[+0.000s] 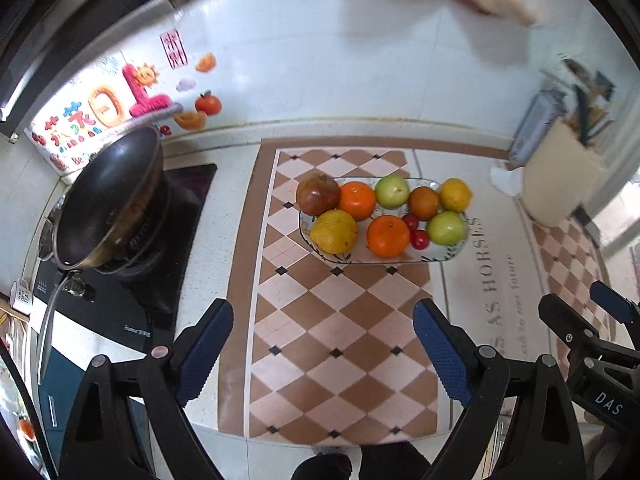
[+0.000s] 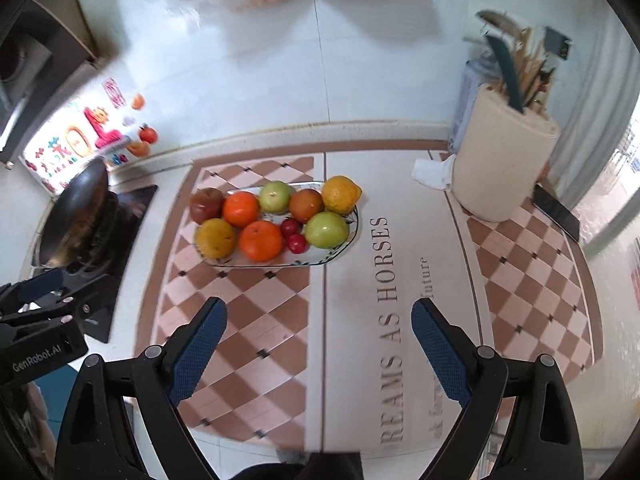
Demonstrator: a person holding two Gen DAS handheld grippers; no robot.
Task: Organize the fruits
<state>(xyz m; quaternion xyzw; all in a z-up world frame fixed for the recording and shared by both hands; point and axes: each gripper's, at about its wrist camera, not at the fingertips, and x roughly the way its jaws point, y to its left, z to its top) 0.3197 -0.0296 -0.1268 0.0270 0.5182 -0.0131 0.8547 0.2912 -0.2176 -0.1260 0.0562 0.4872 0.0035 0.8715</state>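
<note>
A patterned oblong plate (image 1: 436, 258) (image 2: 340, 254) on the checked mat holds several fruits in two rows: a dark red pomegranate (image 1: 317, 195) (image 2: 207, 204), oranges (image 1: 387, 236) (image 2: 261, 241), green apples (image 1: 446, 227) (image 2: 327, 229), yellow fruits (image 1: 334, 232) (image 2: 341, 195), a brown fruit (image 1: 423, 203) and two small red ones (image 1: 419, 239) (image 2: 297, 243). My left gripper (image 1: 323, 350) is open and empty, well short of the plate over the mat. My right gripper (image 2: 319, 354) is likewise open and empty, nearer than the plate. Each gripper shows at the other view's edge.
A dark wok (image 1: 108, 200) (image 2: 74, 216) sits on the black hob at the left. A beige utensil holder (image 2: 502, 152) (image 1: 560, 176) stands at the right, with a crumpled tissue (image 2: 434, 170) beside it and a phone (image 2: 556, 212) behind. Colourful stickers (image 1: 100, 108) cover the wall.
</note>
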